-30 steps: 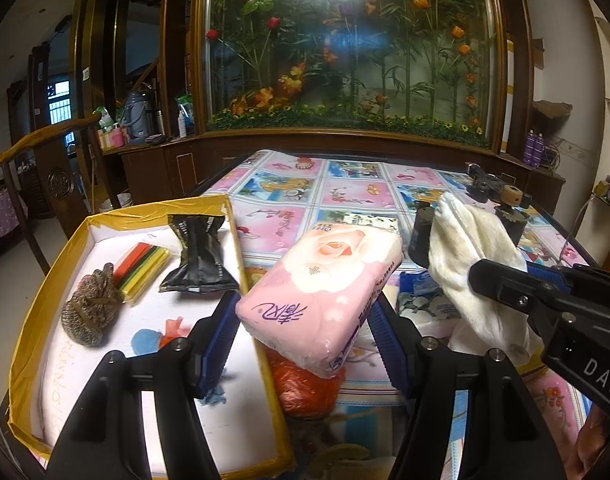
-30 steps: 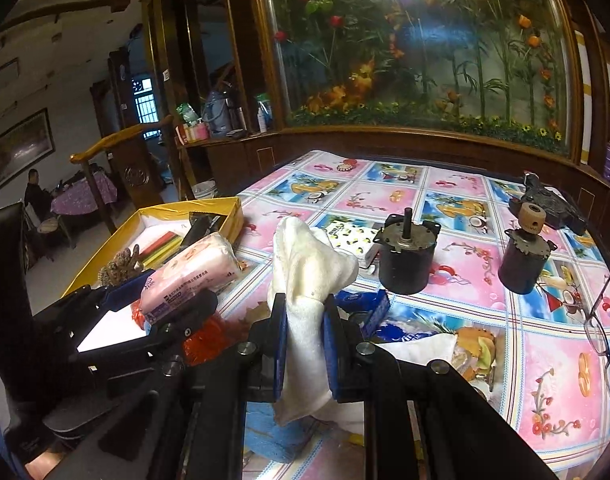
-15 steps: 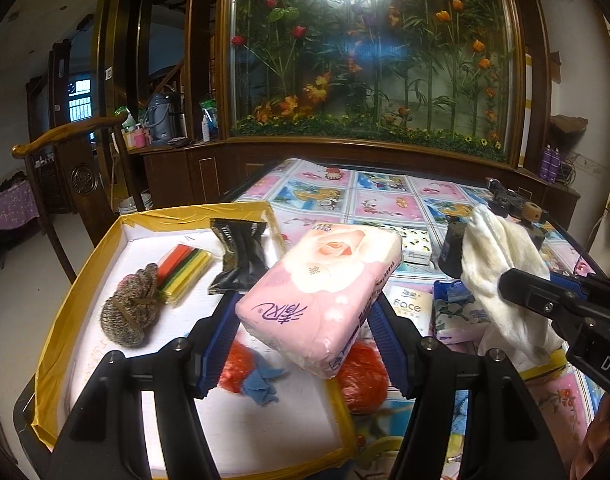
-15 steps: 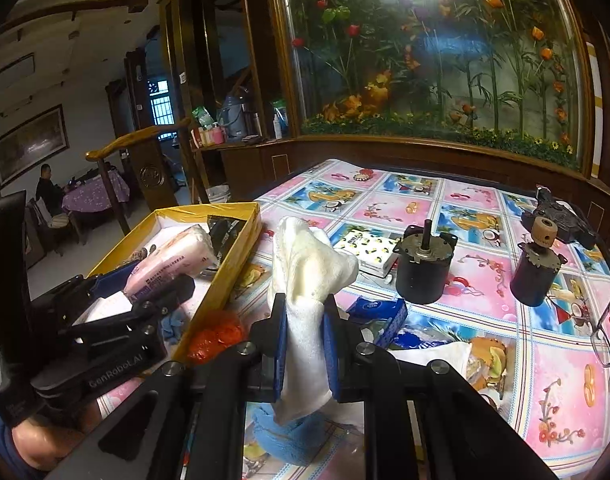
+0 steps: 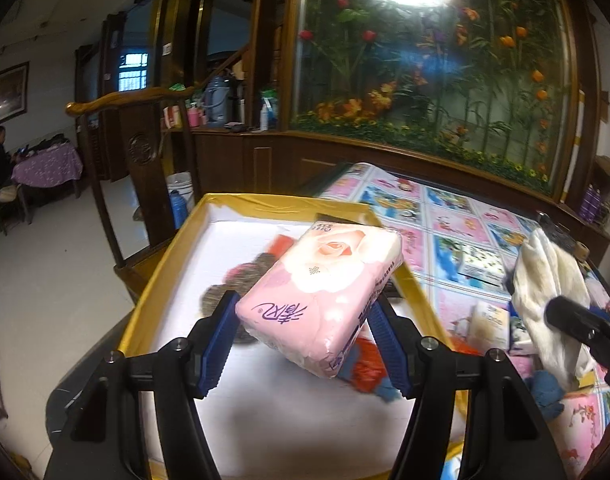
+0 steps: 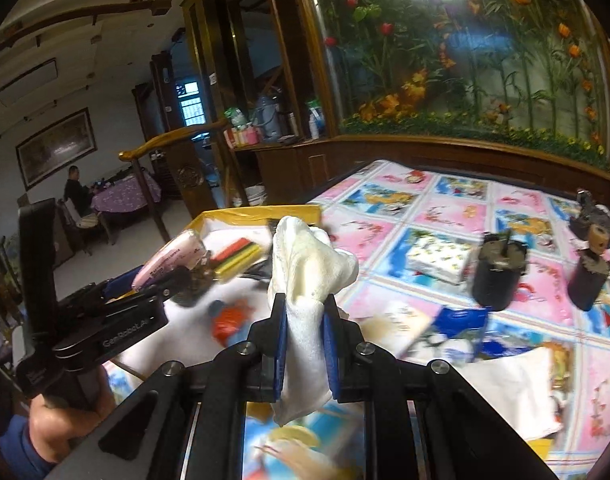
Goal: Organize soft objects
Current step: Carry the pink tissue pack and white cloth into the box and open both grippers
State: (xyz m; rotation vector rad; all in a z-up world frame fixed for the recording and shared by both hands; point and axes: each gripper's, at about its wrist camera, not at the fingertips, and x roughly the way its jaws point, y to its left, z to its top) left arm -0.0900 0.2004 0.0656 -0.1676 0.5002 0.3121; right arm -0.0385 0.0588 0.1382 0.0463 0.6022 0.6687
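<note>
**Both tongs loaded over the tray**

The left tongs [image 5: 301,344] are clamped on a pink tissue pack [image 5: 321,300], held tilted above the white floor of the yellow-rimmed tray [image 5: 161,280]. The right tongs [image 6: 304,344] are pinched nearly shut on a white cloth [image 6: 305,280], lifted over the surface [image 6: 457,212] just beside the tray. Farther off stand two black motors [image 6: 499,276].

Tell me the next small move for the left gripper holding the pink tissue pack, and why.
Probably lower it and open. The left gripper clamps the pink plastic-wrapped tissue pack in the air above the white floor of the yellow-rimmed box, where bare floor shows just below. The right gripper holds the white cloth.
</note>
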